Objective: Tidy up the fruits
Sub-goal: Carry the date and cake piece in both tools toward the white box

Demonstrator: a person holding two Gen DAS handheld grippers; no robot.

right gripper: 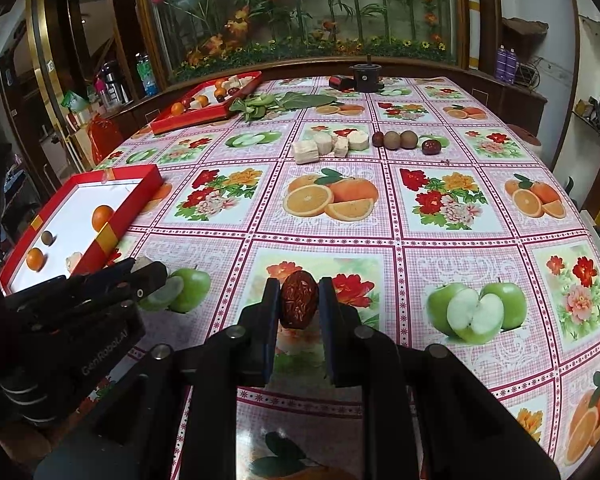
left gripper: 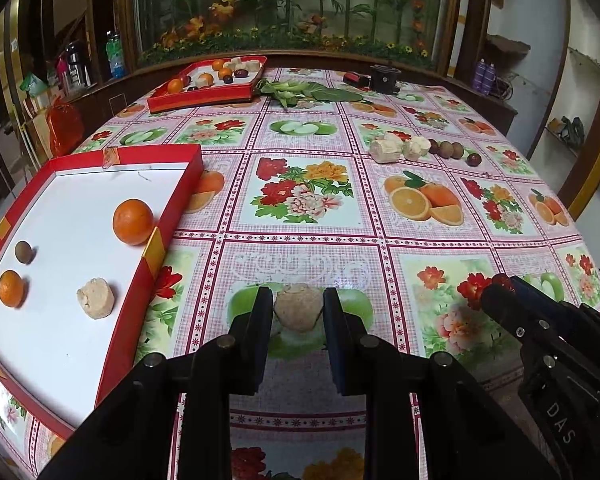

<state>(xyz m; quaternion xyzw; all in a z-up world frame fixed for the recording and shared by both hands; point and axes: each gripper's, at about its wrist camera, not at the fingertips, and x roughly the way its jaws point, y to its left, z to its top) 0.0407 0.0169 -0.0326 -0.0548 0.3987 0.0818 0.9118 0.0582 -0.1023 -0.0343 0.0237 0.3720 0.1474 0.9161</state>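
My left gripper [left gripper: 298, 297] is shut on a pale beige cane chunk [left gripper: 299, 314] just above the tablecloth, right of the near red tray [left gripper: 180, 200]. That white-floored tray holds two oranges [left gripper: 133, 221], a brown round fruit [left gripper: 23, 252] and another pale chunk [left gripper: 96, 298]. My right gripper [right gripper: 299, 292] is shut on a wrinkled dark red date [right gripper: 298, 300] over the table's near middle. On the far right of the table lie loose pale chunks [right gripper: 328, 145], brown round fruits [right gripper: 400, 139] and a red date [right gripper: 431, 146].
A second red tray [right gripper: 188, 118] with mixed fruit stands at the far left, with green leaves [right gripper: 284, 102] beside it. A black cylinder [right gripper: 366, 76] stands at the far edge. A glass cabinet of artificial plants rises behind the flowered tablecloth [right gripper: 380, 240].
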